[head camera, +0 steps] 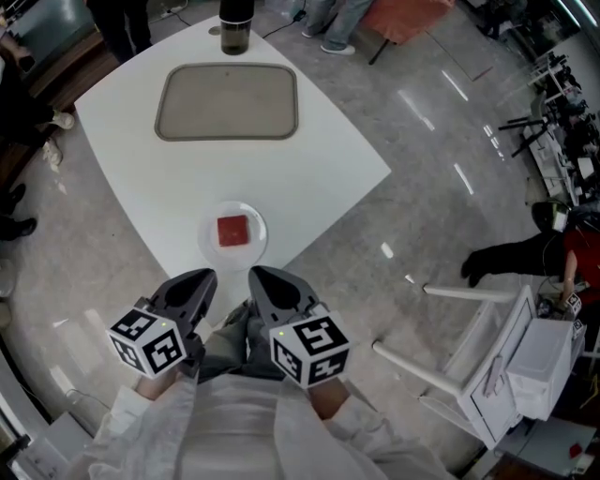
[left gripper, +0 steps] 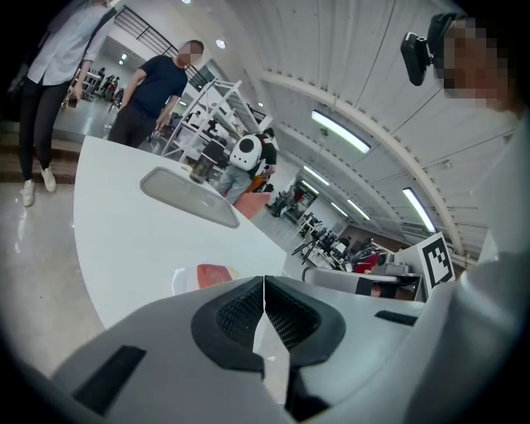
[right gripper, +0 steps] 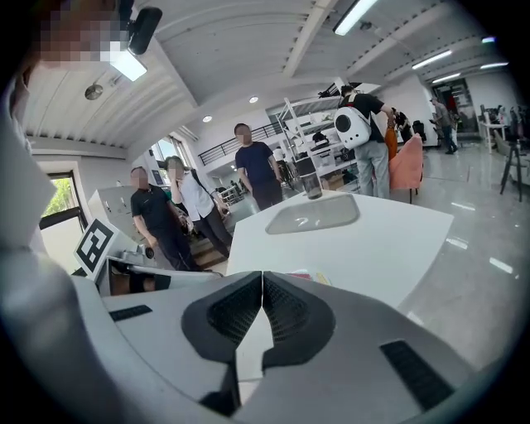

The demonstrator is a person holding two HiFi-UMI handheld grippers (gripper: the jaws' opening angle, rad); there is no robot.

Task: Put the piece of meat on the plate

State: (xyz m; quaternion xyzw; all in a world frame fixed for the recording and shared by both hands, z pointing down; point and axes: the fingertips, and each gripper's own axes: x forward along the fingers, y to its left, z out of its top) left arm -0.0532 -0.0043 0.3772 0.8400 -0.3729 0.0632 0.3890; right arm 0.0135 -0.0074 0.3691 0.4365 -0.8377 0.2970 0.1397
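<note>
A square red piece of meat (head camera: 233, 230) lies on a small white plate (head camera: 209, 246) at the near corner of the white table (head camera: 319, 159). My left gripper (head camera: 199, 281) and right gripper (head camera: 262, 279) hover side by side just short of that corner, both shut with nothing in them. The left gripper view shows the meat (left gripper: 212, 274) and the plate (left gripper: 179, 281) just beyond my shut left gripper (left gripper: 264, 286). In the right gripper view my shut right gripper (right gripper: 262, 280) hides almost all of the plate.
A grey tray (head camera: 227, 101) lies at the far middle of the table, with a dark jar (head camera: 235, 26) behind it at the far edge. People stand round the far side. A white rack (head camera: 506, 356) stands on the floor to the right.
</note>
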